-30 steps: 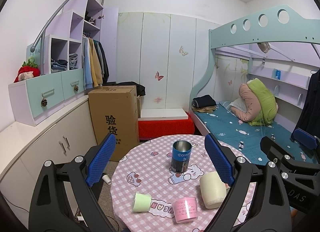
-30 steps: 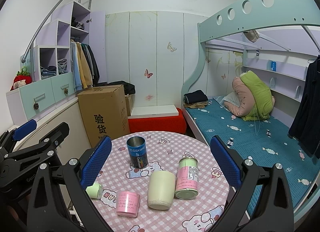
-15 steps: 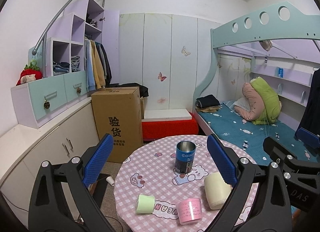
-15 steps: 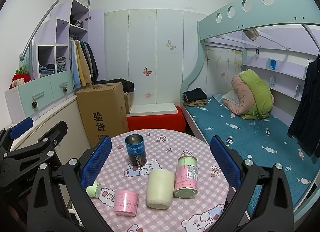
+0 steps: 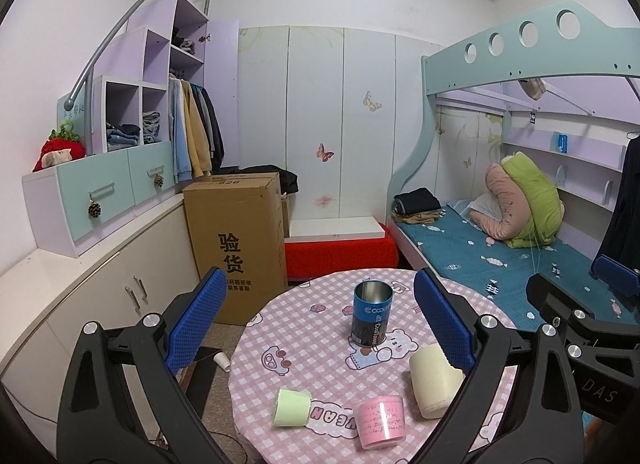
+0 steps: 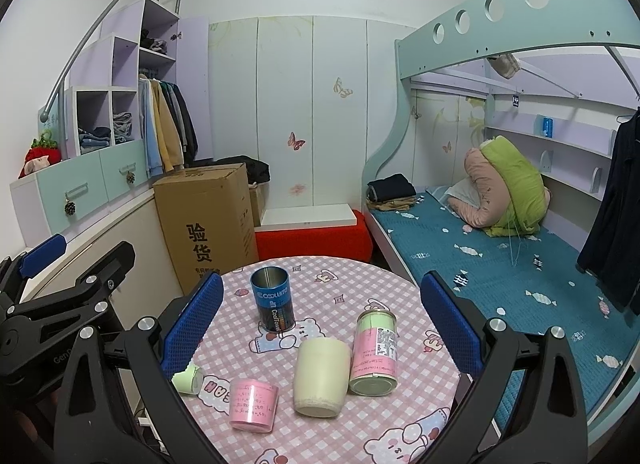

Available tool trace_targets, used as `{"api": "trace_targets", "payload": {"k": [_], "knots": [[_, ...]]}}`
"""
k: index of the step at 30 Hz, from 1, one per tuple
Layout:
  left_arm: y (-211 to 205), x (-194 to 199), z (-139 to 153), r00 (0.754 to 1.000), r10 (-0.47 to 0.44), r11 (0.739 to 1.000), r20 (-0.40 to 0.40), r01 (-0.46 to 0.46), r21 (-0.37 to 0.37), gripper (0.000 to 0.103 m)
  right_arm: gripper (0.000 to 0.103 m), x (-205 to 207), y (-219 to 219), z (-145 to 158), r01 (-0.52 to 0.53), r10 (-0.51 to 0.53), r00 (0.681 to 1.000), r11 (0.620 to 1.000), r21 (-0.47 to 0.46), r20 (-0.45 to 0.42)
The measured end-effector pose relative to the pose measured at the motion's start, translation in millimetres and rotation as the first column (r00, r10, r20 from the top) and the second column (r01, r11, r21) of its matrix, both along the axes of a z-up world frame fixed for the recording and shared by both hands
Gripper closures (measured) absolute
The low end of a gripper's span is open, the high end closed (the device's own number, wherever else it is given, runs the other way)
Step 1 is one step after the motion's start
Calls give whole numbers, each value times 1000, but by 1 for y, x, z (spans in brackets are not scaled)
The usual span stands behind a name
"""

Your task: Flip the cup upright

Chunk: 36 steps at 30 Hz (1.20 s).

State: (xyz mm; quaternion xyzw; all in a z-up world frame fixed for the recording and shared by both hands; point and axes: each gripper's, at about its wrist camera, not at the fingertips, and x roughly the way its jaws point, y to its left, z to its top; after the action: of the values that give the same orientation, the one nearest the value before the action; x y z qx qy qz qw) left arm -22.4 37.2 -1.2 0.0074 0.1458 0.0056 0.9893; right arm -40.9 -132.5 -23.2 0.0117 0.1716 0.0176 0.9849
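Note:
On a round table with a pink checked cloth (image 6: pixel 352 288) stands a cream cup (image 6: pixel 320 376) upside down; it also shows in the left wrist view (image 5: pixel 434 380). A pink cup (image 6: pixel 253 404) (image 5: pixel 380 420) stands upside down near the front. A small green cup (image 5: pixel 291 407) (image 6: pixel 188 378) lies on its side at the left. My left gripper (image 5: pixel 320 324) is open and empty above the table. My right gripper (image 6: pixel 320 328) is open and empty above the cups.
A blue tin (image 6: pixel 274 304) (image 5: pixel 372 318) stands open-top upright mid-table. A pink and green can (image 6: pixel 375 348) stands right of the cream cup. A cardboard box (image 5: pixel 236 240) and cabinets are at the left, a bunk bed (image 5: pixel 500 256) at the right.
Both grippers have drawn back and up a little, so the table and cups sit slightly lower and smaller in view. No cup has moved.

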Motion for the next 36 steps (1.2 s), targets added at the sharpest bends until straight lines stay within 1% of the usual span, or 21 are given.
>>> {"api": "trace_targets", "payload": {"k": [36], "knots": [[-1,0,-3,1000,-1,1000,6,1,6,8,8,0,2,0,2,-2,1000,1000,0,1]]}}
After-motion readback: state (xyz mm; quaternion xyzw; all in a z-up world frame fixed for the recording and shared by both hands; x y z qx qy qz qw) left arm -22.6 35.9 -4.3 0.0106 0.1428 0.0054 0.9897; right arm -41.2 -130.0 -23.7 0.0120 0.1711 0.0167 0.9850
